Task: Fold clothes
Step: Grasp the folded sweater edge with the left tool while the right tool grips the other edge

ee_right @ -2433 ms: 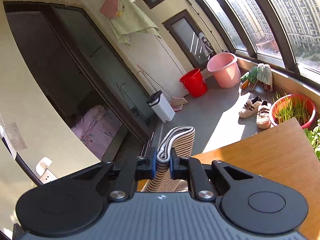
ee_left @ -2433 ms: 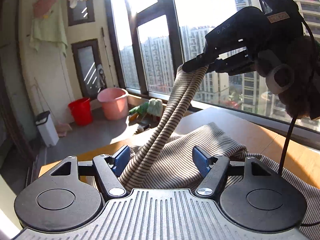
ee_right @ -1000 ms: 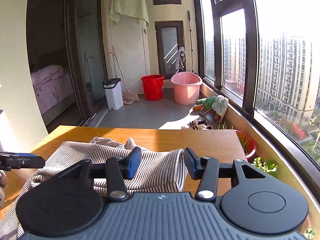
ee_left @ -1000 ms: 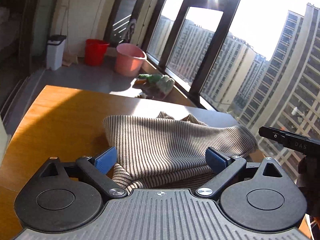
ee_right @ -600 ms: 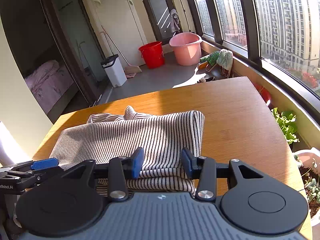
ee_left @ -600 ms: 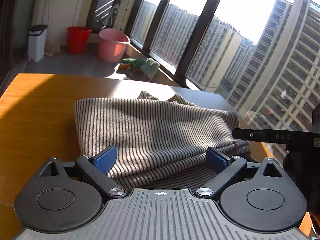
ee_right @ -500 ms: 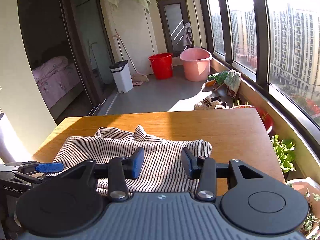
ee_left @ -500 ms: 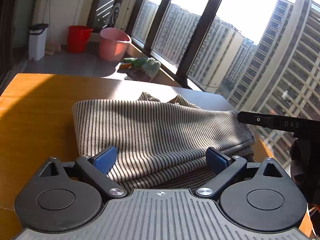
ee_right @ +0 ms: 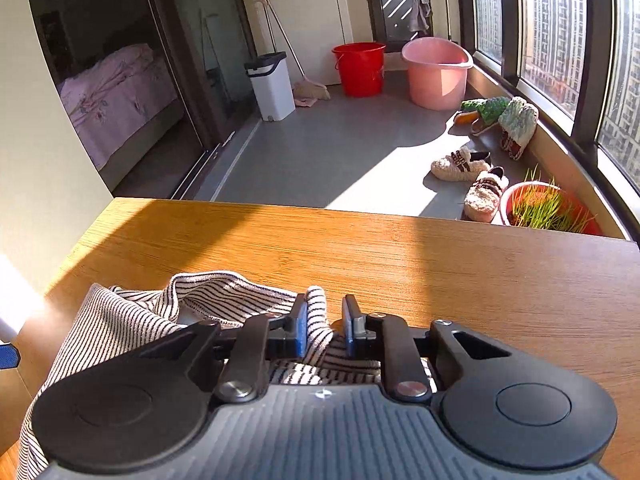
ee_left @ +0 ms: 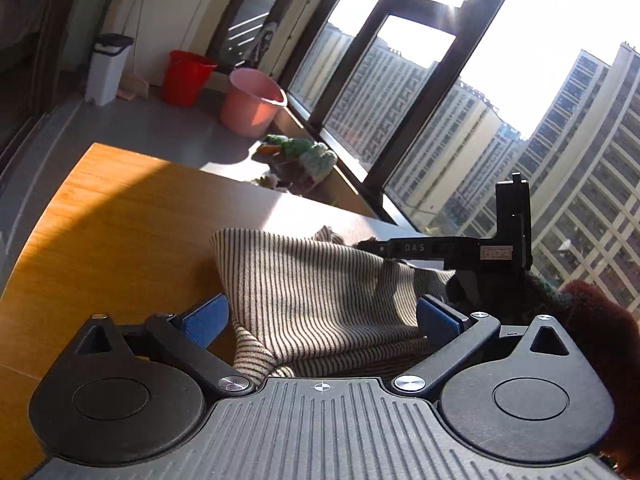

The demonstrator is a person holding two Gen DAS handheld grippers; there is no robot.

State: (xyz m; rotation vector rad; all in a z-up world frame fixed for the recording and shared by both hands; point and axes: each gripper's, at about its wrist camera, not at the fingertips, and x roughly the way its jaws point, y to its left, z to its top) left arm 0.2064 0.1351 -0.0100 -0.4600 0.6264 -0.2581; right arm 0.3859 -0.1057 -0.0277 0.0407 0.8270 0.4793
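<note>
A striped beige-and-dark garment [ee_left: 312, 292] lies folded in a bundle on the wooden table [ee_left: 120, 208]. My left gripper [ee_left: 320, 316] is open, its blue pads on either side of the near edge of the cloth. My right gripper [ee_right: 324, 324] has narrowed its jaws around a fold of the striped garment [ee_right: 224, 304] at its right end; a small gap shows beside the right pad. The right gripper also shows in the left wrist view [ee_left: 440, 248], lying over the far right of the cloth.
The table's far edge [ee_right: 360, 208] drops to a grey balcony floor. A red bucket [ee_right: 360, 66], a pink tub [ee_right: 436, 70], a white bin [ee_right: 272, 84], slippers [ee_right: 476, 176] and a potted grass plant [ee_right: 548, 208] stand there. Tall windows run along the right.
The right gripper has come down onto the right end of the garment and its jaws have closed in around a fold. The left gripper has stayed open at the near edge.
</note>
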